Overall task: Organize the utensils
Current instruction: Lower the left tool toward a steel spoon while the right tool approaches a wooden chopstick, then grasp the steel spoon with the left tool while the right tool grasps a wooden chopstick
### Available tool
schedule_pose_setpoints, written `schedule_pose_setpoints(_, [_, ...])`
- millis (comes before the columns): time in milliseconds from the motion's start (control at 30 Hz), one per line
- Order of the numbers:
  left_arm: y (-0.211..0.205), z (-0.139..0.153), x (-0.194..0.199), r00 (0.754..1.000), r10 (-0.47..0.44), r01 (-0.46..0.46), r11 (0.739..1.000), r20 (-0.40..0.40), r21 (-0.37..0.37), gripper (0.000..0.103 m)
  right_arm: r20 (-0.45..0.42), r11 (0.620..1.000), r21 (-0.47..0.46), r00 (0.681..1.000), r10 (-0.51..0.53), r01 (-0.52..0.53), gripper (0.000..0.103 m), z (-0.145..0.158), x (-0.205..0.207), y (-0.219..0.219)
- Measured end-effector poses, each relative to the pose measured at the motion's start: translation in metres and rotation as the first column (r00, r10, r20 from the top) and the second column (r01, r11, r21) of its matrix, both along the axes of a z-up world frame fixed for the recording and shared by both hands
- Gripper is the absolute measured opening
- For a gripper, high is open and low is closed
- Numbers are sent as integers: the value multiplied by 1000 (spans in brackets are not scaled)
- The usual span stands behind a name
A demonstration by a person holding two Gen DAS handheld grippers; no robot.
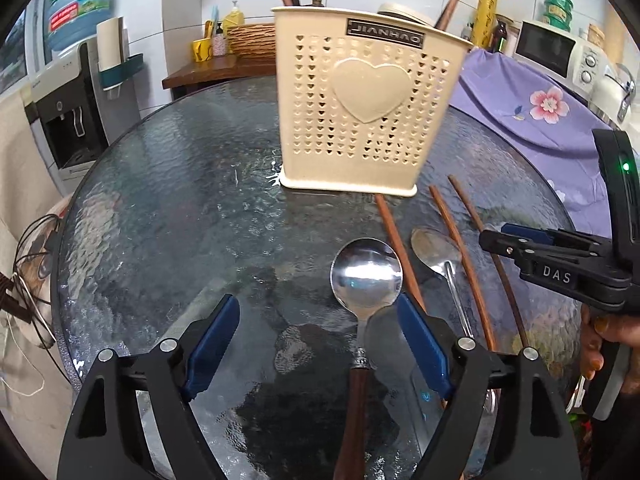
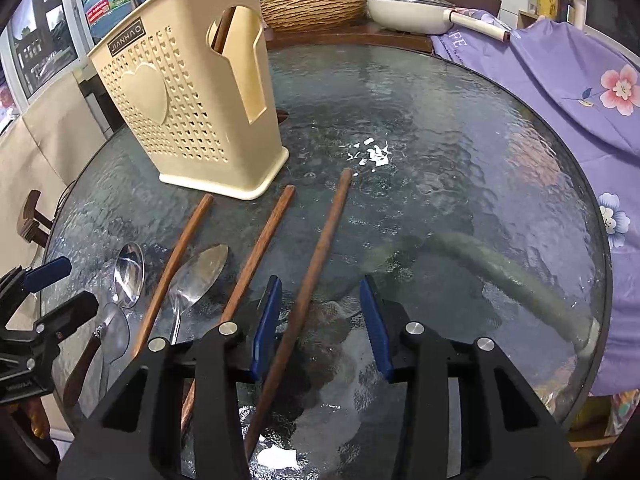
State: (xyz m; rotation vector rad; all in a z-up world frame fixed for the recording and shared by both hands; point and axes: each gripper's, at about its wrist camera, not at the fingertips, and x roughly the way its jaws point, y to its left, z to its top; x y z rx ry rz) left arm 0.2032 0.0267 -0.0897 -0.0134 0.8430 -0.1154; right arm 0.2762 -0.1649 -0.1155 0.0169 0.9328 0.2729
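Note:
A cream perforated utensil holder (image 1: 360, 104) with a heart stands on the round glass table (image 1: 168, 184); it also shows in the right wrist view (image 2: 188, 104), with one chopstick inside. My left gripper (image 1: 320, 316) is open around a round metal spoon (image 1: 366, 276) with a wooden handle, which lies on the glass. An oval metal spoon (image 1: 436, 250) and three wooden chopsticks (image 1: 460, 252) lie to its right. My right gripper (image 2: 320, 300) is open around the rightmost chopstick (image 2: 320, 248), low over the table. The spoons (image 2: 196, 272) lie to its left.
A purple flowered cloth (image 2: 560, 92) covers the table's right side. A water dispenser (image 1: 72, 112) stands at the left. A wicker basket (image 2: 316, 8) and a white pan (image 2: 416, 12) sit on a counter behind the table. A microwave (image 1: 556, 52) is at the far right.

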Motion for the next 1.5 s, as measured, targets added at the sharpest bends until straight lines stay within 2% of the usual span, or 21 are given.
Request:
schedule_pose_setpoints(200, [-13, -3, -15, 999, -33, 34, 999, -11, 4, 74, 7, 1000, -24, 1000, 4, -4, 41, -1, -2, 1])
schedule_pose_setpoints(333, [-27, -10, -21, 997, -66, 67, 997, -25, 33, 71, 12, 999, -33, 1000, -3, 3, 41, -2, 0, 1])
schedule_pose_setpoints(533, [-23, -11, -7, 999, -34, 35, 999, -26, 36, 69, 18, 999, -38, 1000, -18, 19, 40, -2, 9, -3])
schedule_pose_setpoints(733, [-35, -13, 8, 998, -54, 57, 995, -32, 79, 68, 29, 999, -51, 999, -12, 14, 40, -2, 8, -1])
schedule_pose_setpoints(1033, [-32, -18, 27, 997, -45, 49, 996, -61, 73, 56, 18, 999, -54, 1000, -2, 3, 40, -2, 15, 2])
schedule_pose_setpoints(1167, [-33, -17, 33, 996, -55, 60, 995, -74, 74, 46, 10, 997, -71, 1000, 1, 0, 40, -1, 25, 6])
schedule_pose_setpoints(1200, [-33, -17, 34, 995, -58, 64, 995, -77, 74, 46, 7, 997, -76, 1000, 2, -1, 38, -1, 30, 7])
schedule_pose_setpoints(1233, [-33, -17, 35, 995, -60, 66, 995, -79, 72, 46, 5, 997, -79, 1000, 2, -1, 32, -1, 33, 8])
schedule_pose_setpoints(1400, [-30, -15, 41, 995, -60, 65, 996, -81, 63, 46, 2, 996, -91, 1000, -24, 24, 22, -1, 50, 8])
schedule_pose_setpoints(1500, [-28, -12, 45, 996, -61, 65, 996, -69, 62, 46, 9, 994, -110, 1000, -22, 23, 12, -1, 55, 13])
